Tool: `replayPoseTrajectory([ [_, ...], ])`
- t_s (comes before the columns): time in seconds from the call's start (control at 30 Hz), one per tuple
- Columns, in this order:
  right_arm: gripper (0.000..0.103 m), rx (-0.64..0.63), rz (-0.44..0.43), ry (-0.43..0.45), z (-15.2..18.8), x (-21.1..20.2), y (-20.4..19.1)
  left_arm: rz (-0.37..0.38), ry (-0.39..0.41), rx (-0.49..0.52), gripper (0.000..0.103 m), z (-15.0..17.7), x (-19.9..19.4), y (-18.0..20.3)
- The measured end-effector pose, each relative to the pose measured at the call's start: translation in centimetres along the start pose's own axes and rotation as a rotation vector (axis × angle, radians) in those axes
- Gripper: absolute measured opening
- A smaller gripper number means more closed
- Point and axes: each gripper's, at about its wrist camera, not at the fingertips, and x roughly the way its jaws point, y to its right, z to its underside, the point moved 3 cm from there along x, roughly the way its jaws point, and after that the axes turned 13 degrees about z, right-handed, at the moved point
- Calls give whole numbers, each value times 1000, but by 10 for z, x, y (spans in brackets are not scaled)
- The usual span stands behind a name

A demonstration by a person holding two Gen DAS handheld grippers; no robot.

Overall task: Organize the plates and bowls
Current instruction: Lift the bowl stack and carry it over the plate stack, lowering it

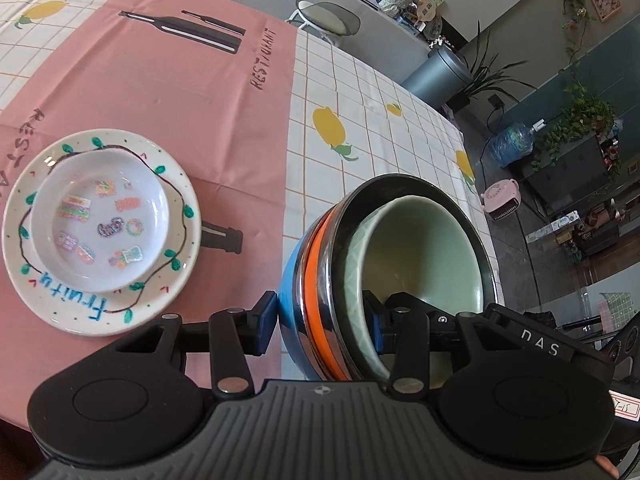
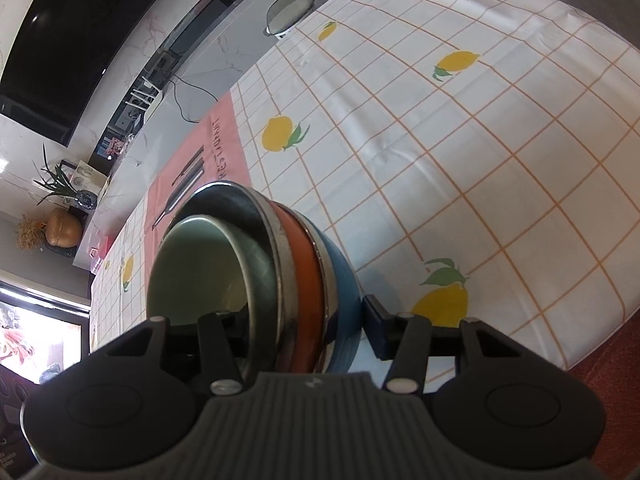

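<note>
A nested stack of bowls [image 1: 316, 280] has a blue bowl outermost, then an orange-banded one, a steel one and a pale green bowl [image 1: 420, 256] inside. My left gripper [image 1: 320, 320] is shut on the stack's wall, one pad on the blue outside and one inside the green bowl. From the opposite side, my right gripper [image 2: 300, 324] is shut on the same stack [image 2: 308, 256], one finger inside and the other on the blue wall. The stack sits tilted in both views. To the left, a small stickered dish [image 1: 100, 216] rests on a white "Fruity" plate [image 1: 52, 300].
The table carries a lemon-print checked cloth [image 2: 480, 160] with a pink placemat [image 1: 180, 92]. Its far edge runs near a round stool [image 1: 324, 20] and a grey bin [image 1: 436, 76]. Beyond the right edge are floor, plants and a pink heater [image 1: 502, 200].
</note>
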Motion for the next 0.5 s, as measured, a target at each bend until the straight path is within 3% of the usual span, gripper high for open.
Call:
replayPoseTrajectory([
  [0.5,51,-173,-90,-37,5,0,-102,-59,115,-71,49,-47,-76,-35],
])
